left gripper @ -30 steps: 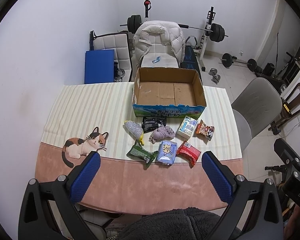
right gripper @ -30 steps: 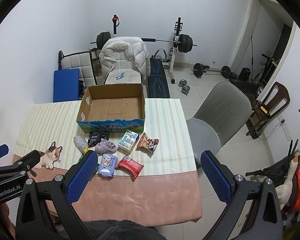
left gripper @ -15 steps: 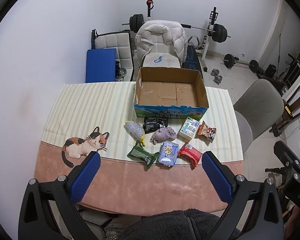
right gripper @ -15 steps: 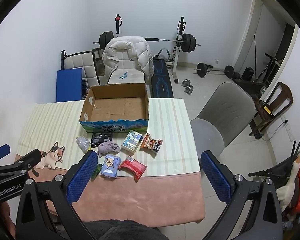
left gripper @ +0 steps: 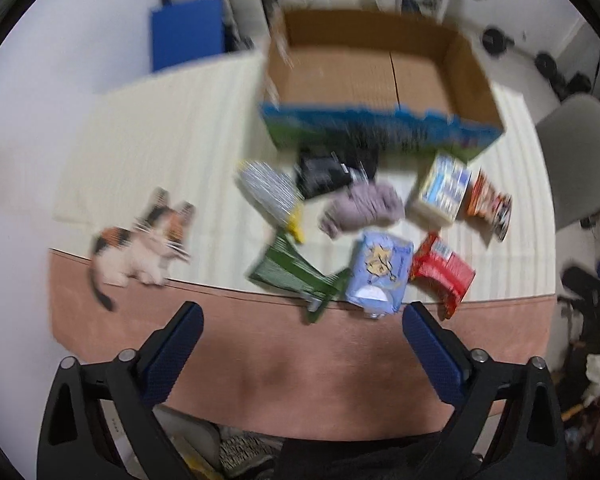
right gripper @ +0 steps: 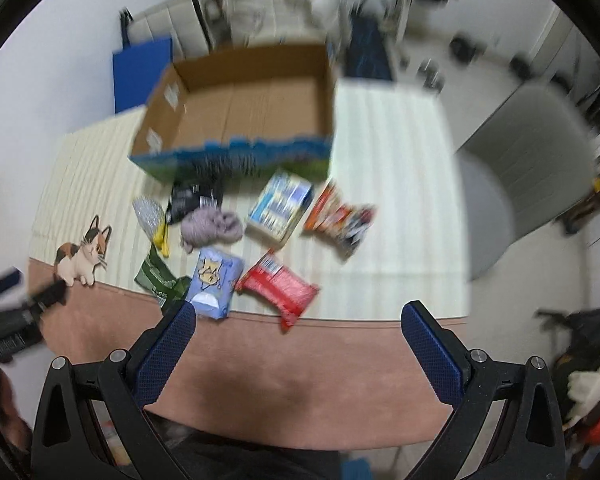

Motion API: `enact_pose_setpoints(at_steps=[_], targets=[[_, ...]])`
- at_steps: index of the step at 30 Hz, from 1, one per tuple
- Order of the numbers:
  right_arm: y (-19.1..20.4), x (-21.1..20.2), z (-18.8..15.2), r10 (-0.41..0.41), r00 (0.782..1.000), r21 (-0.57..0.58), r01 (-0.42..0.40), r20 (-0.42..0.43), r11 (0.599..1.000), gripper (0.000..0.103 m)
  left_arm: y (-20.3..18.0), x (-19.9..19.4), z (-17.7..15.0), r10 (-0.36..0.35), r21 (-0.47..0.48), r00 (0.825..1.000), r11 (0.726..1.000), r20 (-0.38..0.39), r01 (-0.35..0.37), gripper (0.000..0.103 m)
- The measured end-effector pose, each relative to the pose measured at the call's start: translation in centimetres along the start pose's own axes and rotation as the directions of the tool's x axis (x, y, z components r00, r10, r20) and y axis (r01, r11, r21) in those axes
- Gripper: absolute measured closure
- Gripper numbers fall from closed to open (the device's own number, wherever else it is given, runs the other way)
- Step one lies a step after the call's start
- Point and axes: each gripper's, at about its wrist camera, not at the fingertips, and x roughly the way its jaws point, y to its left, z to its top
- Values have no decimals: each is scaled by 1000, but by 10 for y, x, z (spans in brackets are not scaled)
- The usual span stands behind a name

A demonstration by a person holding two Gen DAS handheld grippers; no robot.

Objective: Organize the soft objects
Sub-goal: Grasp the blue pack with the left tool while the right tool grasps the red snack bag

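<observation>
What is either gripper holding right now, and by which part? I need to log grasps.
Nothing is held. The left gripper, its jaws closing, and the right gripper both hang empty above the table.

Table layout, items ahead of the fingers

1 open box [left gripper: 380,80] farthest ahead on the table [left gripper: 260,360]; a cluster of small items between it and the fingertips [left gripper: 416,320]. Nearest row, left to right: flat packet [left gripper: 288,272], tissue pack [left gripper: 380,272], snack pouch [left gripper: 444,272]. Behind them: mesh bag [left gripper: 266,190], cloth bundle [left gripper: 360,208], carton [left gripper: 440,192], snack bag [left gripper: 490,206]. Cat figure [left gripper: 140,240] far left.
</observation>
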Motion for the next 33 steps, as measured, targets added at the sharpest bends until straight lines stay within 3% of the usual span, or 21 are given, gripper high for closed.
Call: enact_pose_setpoints(at_steps=[3, 9, 15, 17, 20, 27, 29, 30, 33], targets=[[-6, 63, 26, 46, 997, 54, -42, -65, 998, 0, -21, 55, 7, -77, -4, 992, 997, -104, 77, 20], [-7, 181, 75, 112, 983, 191, -84, -144, 978, 4, -43, 124, 10, -119, -40, 966, 993, -230, 113, 20], [3, 244, 104, 137, 971, 234, -89, -197, 968, 6, -37, 152, 9, -160, -111, 950, 985, -268, 134, 20], [5, 260, 109, 144, 963, 242, -87, -230, 966, 25, -37, 155, 7, -171, -115, 948, 983, -267, 145, 20], [5, 271, 105, 173, 946, 230, -111, -274, 967, 34, -39, 158, 3, -193, -115, 944, 979, -269, 167, 20], [-13, 257, 78, 99, 931, 65, -81, -352, 995, 37, -37, 163, -16, -201, -101, 943, 978, -264, 180, 20], [-15, 245, 72, 75, 940, 10, -76, -333, 997, 28, -30, 152, -25, -206, -116, 947, 976, -246, 182, 20], [-13, 237, 68, 66, 947, -28, -79, -314, 996, 19, -26, 145, -32, -212, -136, 948, 973, -236, 184, 20], [-2, 214, 46, 77, 956, -153, -124, -283, 980, 18, -8, 133, -45, -216, -207, 955, 963, -202, 174, 20]])
